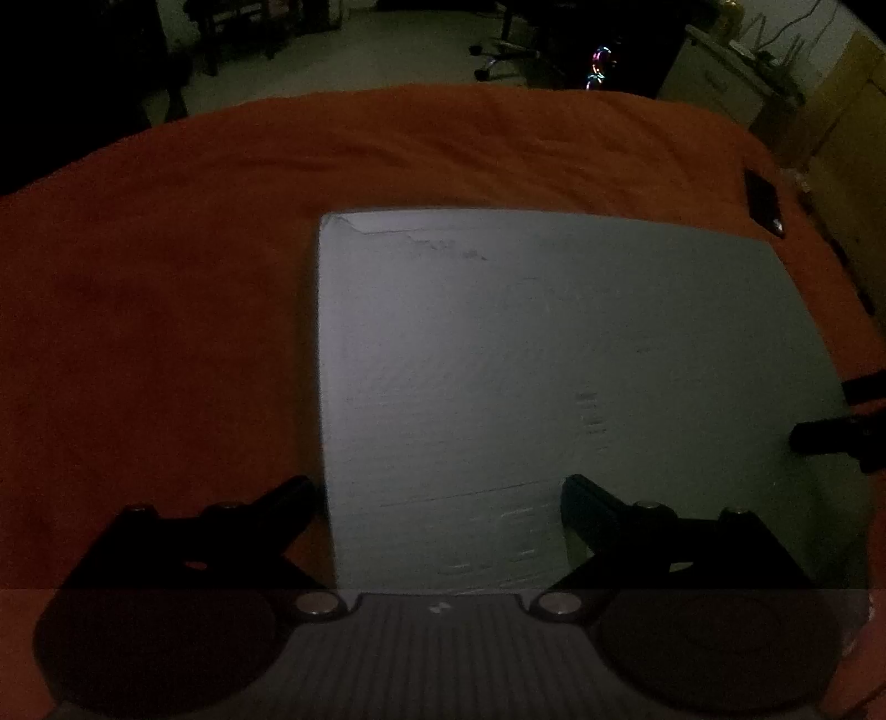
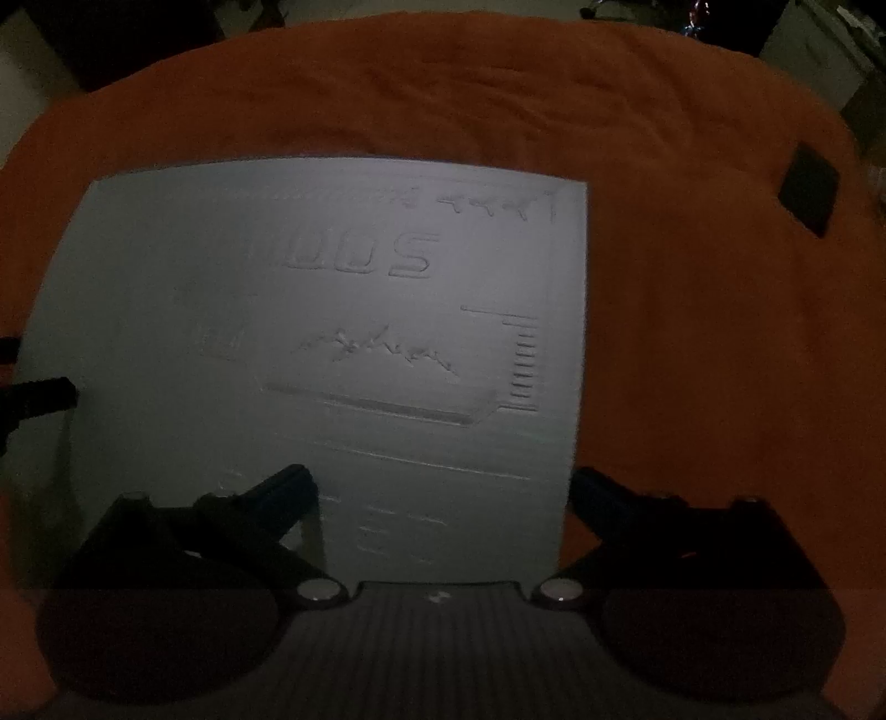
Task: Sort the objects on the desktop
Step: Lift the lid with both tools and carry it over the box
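Note:
A large flat white box (image 1: 554, 360) with faint embossed print lies on the orange cloth; it also shows in the right wrist view (image 2: 332, 332). My left gripper (image 1: 437, 493) is open and straddles the box's near left edge, left finger over the cloth, right finger over the box. My right gripper (image 2: 440, 487) is open and straddles the box's near right edge. The right gripper's fingertips (image 1: 819, 435) show at the right edge of the left view. The left gripper's fingertips (image 2: 39, 390) show at the left edge of the right view.
The orange cloth (image 1: 166, 277) covers the table. A small black flat object (image 1: 764, 202) lies on it at the far right, also seen in the right wrist view (image 2: 808, 188). Beyond the table edge are an office chair base (image 1: 498, 52) and cabinets (image 1: 720, 77). The room is dim.

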Tool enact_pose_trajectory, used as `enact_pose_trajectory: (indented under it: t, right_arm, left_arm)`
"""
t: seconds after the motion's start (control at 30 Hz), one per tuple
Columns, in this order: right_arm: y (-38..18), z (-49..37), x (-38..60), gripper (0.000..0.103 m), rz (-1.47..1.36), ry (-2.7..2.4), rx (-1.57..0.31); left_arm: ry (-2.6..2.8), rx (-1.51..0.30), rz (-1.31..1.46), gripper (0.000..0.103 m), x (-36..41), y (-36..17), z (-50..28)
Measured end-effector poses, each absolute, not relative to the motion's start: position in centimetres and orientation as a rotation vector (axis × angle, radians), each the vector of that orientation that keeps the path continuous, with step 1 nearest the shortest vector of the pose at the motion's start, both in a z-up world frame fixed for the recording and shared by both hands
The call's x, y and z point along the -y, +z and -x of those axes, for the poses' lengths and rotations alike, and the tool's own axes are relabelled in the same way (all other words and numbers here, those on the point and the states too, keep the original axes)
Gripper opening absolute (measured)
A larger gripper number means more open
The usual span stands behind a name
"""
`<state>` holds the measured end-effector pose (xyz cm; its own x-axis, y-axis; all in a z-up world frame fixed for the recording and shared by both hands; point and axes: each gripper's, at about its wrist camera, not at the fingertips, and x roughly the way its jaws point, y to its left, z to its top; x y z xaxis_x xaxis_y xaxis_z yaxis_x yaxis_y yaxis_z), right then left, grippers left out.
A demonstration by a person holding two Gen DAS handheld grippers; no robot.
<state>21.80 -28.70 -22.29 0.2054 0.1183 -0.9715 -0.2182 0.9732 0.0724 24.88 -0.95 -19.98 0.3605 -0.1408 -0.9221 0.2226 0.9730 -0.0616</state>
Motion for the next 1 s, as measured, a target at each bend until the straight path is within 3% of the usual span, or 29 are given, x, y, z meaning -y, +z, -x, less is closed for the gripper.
enact_pose_trajectory:
  t: [0.47,1.0]
  right_arm:
    - [-23.3,-19.2,28.7,0.103,0.098,0.253,-1.372]
    - [-24.5,-18.5,28.3,0.103,0.132,0.258,-1.416]
  left_arm:
    - [-0.299,-1.253,-0.108,0.096,0.3,-20.3,-18.4]
    - [-0.308,-1.255,-0.141,0.093,-0.1,-20.2,-17.3]
